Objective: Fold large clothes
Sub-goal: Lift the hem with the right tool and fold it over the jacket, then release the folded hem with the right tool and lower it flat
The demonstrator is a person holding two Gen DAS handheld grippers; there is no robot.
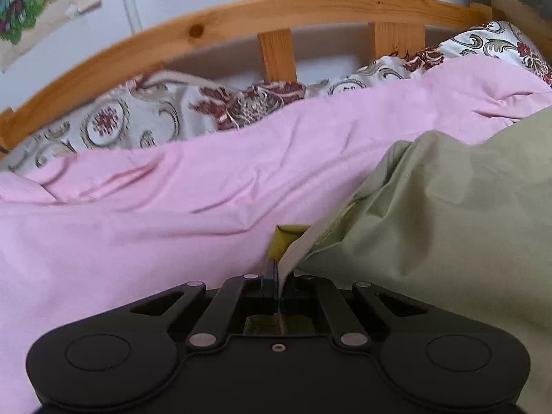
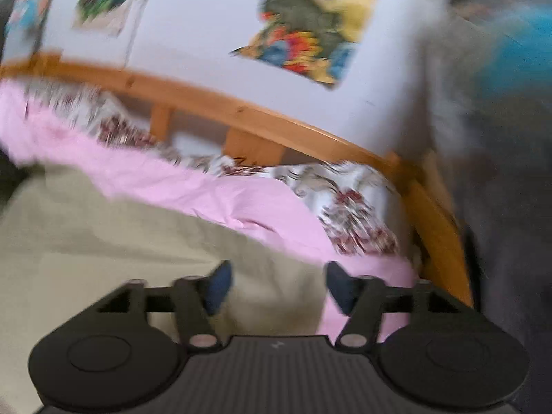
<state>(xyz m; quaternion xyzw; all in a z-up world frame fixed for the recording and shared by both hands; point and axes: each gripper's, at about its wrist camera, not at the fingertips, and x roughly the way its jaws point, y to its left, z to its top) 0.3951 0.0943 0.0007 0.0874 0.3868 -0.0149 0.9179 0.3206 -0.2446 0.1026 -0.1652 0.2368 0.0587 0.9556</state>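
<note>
The left gripper (image 1: 281, 289) has its jaws together, clamped on an edge of the green garment (image 1: 448, 214), where a pale hem and a mustard-yellow tab (image 1: 284, 243) rise straight out from between the fingers toward twelve o'clock. From that pinch the garment spreads away toward two and three o'clock, draped over the pink cover (image 1: 145, 214) of the bed. The right gripper (image 2: 276, 284) stands with its jaws apart and nothing between the blue pads (image 2: 219, 286); the same green garment (image 2: 114, 234) lies directly beneath and ahead of it, reaching from its twelve o'clock round to nine, with the pink cover (image 2: 241, 200) showing at its one o'clock. So the cloth runs lengthwise between the two hands, and the free hand is the right one: I judge it is the one placed to take the next hold, since the fabric sits right under its open fingers, while the left already anchors one end. That view is blurred, so I cannot make out which edge or corner lies nearest the pads. By count: one green garment, one pink cover, one patterned cream-and-red quilt (image 1: 148, 117) bunched beyond it at twelve o'clock, one wooden headboard (image 1: 276, 7), and several pictures (image 2: 310, 24) on the wall.
</note>
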